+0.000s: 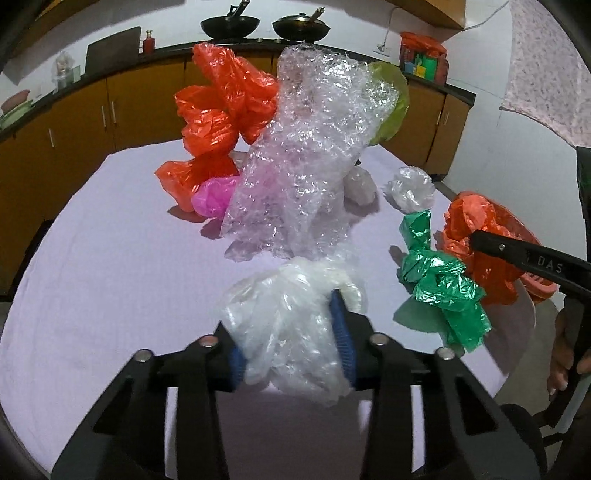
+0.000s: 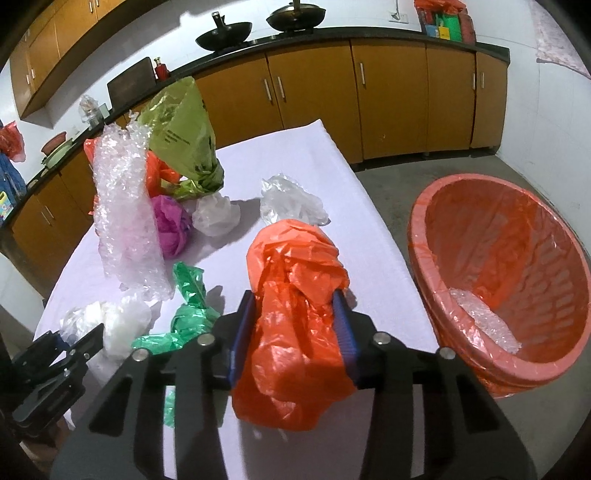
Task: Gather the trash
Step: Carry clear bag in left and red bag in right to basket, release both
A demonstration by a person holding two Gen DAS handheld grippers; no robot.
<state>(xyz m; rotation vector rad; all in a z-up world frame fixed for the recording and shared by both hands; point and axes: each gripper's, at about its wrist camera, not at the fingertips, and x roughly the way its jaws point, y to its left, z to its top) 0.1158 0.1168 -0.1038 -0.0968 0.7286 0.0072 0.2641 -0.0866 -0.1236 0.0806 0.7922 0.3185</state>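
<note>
My left gripper [image 1: 286, 332] is shut on a clear white plastic bag [image 1: 288, 332] over the white-covered table [image 1: 110, 258]. My right gripper [image 2: 295, 321] is shut on an orange plastic bag [image 2: 295, 295] near the table's right edge. In the left wrist view it shows at the right [image 1: 476, 236]. An orange basket lined with an orange bag [image 2: 509, 266] stands on the floor to the right, with bubble wrap [image 2: 484, 325] inside. On the table lie a bubble wrap sheet [image 1: 306, 155], a green bag [image 1: 439, 280], an orange bag [image 1: 221, 110], a pink bag [image 1: 214, 195] and a yellow-green bag [image 2: 184, 136].
Two more crumpled clear bags [image 2: 288, 203] [image 2: 216, 214] lie at the table's far side. Wooden cabinets [image 2: 332, 96] with a dark counter and two pans [image 1: 229, 26] run behind. Concrete floor [image 2: 399, 177] lies between table and basket.
</note>
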